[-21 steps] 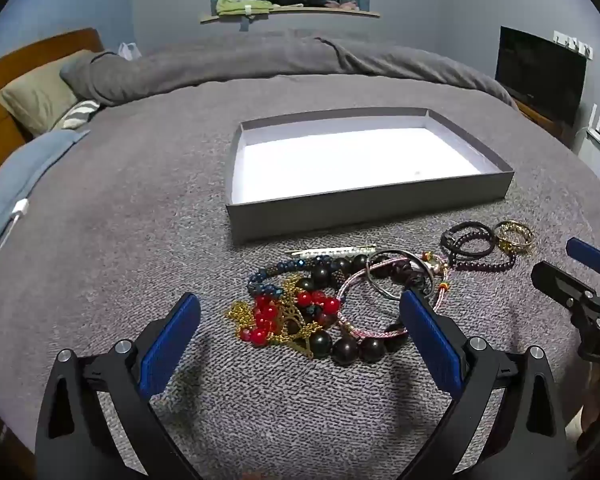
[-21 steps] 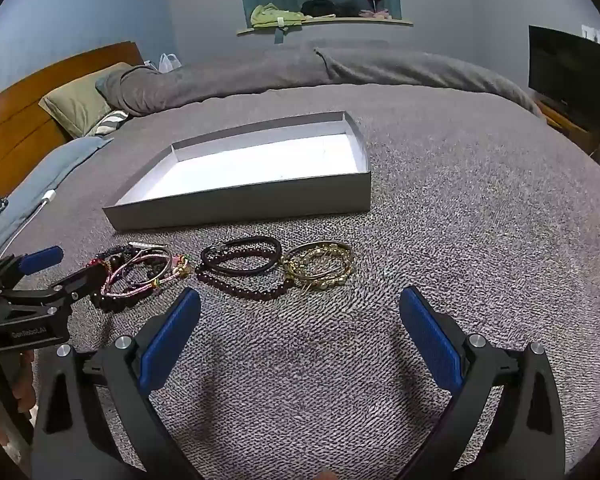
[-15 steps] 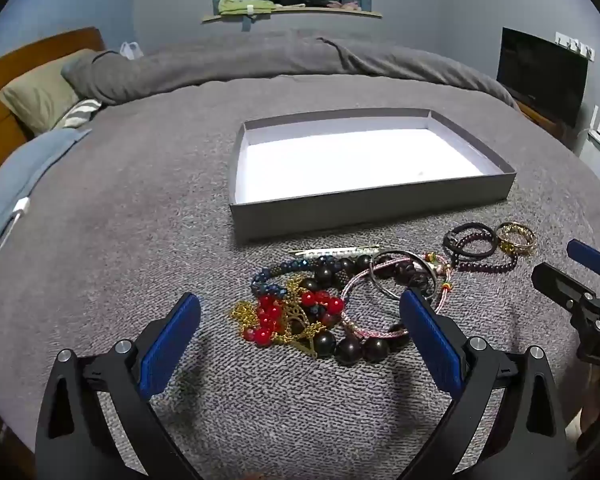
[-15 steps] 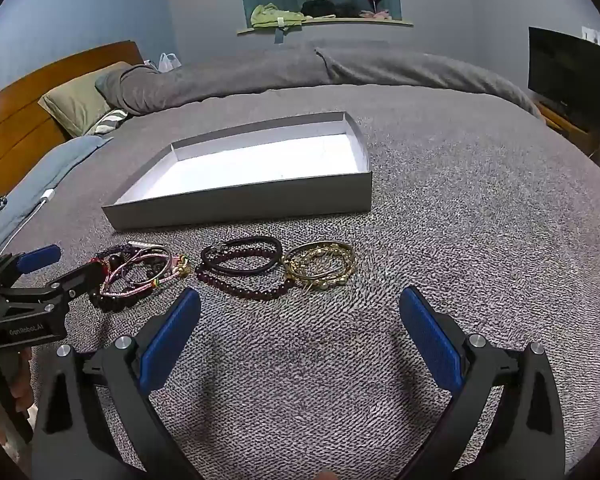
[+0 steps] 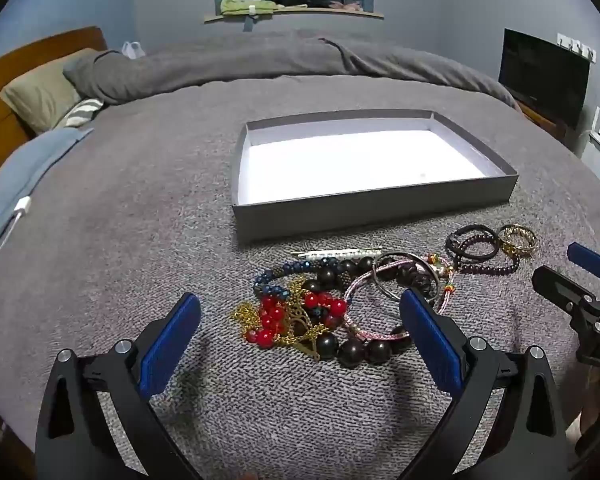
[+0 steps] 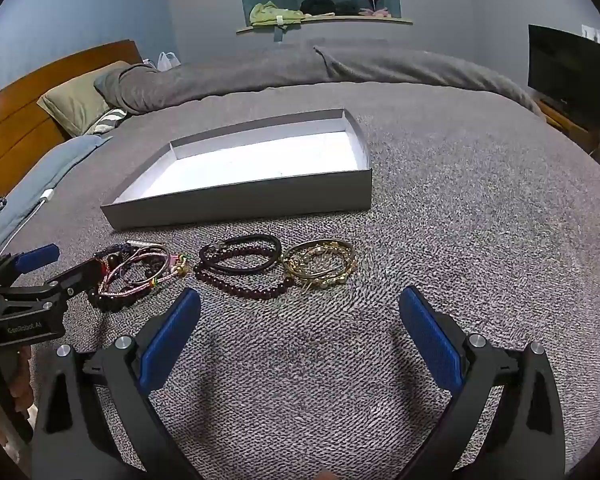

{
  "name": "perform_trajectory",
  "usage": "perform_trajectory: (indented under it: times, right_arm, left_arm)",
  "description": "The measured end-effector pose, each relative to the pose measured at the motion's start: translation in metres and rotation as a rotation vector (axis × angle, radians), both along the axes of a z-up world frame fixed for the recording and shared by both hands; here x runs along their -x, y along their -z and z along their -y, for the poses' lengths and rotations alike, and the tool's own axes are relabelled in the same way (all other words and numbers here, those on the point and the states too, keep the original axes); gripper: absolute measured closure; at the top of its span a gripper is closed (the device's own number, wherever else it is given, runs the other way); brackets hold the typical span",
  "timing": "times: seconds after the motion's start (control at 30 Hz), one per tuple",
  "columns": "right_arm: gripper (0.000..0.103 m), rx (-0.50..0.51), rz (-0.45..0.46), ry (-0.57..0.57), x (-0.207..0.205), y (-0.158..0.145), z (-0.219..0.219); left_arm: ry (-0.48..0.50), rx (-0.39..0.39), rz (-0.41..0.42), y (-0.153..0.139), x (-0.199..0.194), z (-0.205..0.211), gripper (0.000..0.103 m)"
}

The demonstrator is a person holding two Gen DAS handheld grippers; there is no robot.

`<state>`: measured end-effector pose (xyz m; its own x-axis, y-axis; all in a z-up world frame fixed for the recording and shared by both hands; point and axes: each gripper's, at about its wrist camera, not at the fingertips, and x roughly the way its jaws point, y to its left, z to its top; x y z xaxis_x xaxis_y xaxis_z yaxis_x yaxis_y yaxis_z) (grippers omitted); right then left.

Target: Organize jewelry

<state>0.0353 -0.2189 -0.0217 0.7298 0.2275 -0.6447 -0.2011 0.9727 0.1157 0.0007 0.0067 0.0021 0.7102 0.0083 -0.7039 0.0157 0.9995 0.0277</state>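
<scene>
In the left wrist view the left gripper (image 5: 300, 340) hangs over the bed (image 5: 120, 220) with its fingers spread wide and holding nothing; a tangled heap of beaded bracelets (image 5: 332, 304) lies just in front of the grey tray (image 5: 372, 210), with dark bracelets (image 5: 478, 250) and gold bangles (image 5: 518, 239) to its right. In the right wrist view the right gripper (image 6: 300, 338) is likewise wide apart and bare; the dark bracelets (image 6: 240, 264) and gold bangles (image 6: 320, 264) lie near the tray's (image 6: 240, 204) front wall, the tray holding no jewelry.
</scene>
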Motion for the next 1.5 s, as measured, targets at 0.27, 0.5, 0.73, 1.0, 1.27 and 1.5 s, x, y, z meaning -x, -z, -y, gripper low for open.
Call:
perform_trajectory:
  times: [0.27, 0.5, 0.73, 1.0, 1.27, 1.5]
  right_arm:
    - [0.005, 0.004, -0.002, -0.001, 0.0005, -0.0003, 0.0015]
    - [0.005, 0.009, -0.004, 0.000, 0.0010, 0.0010, 0.0011]
    - [0.005, 0.013, -0.008, 0.003, -0.0003, 0.0018, -0.0015]
    - [0.005, 0.016, -0.010, 0.005, -0.0012, 0.0026, -0.0017]
    - [0.005, 0.019, -0.011, 0.011, -0.0022, 0.0032, -0.0016]
    - [0.005, 0.021, -0.010, 0.015, -0.0034, 0.0040, -0.0024]
  left_arm:
    - [-0.004, 0.000, 0.000, 0.0010, 0.0001, -0.0024, 0.004]
    - [-0.012, -0.001, 0.000, 0.0023, -0.0006, -0.0043, 0.004]
    - [-0.017, 0.004, 0.001, 0.0026, -0.0013, -0.0059, 0.004]
    - [-0.019, 0.003, 0.000, 0.0029, -0.0021, -0.0053, 0.004]
    - [-0.024, 0.000, -0.005, 0.0039, -0.0021, -0.0048, 0.004]
    - [-0.026, 0.005, -0.002, 0.0024, -0.0024, -0.0062, 0.004]
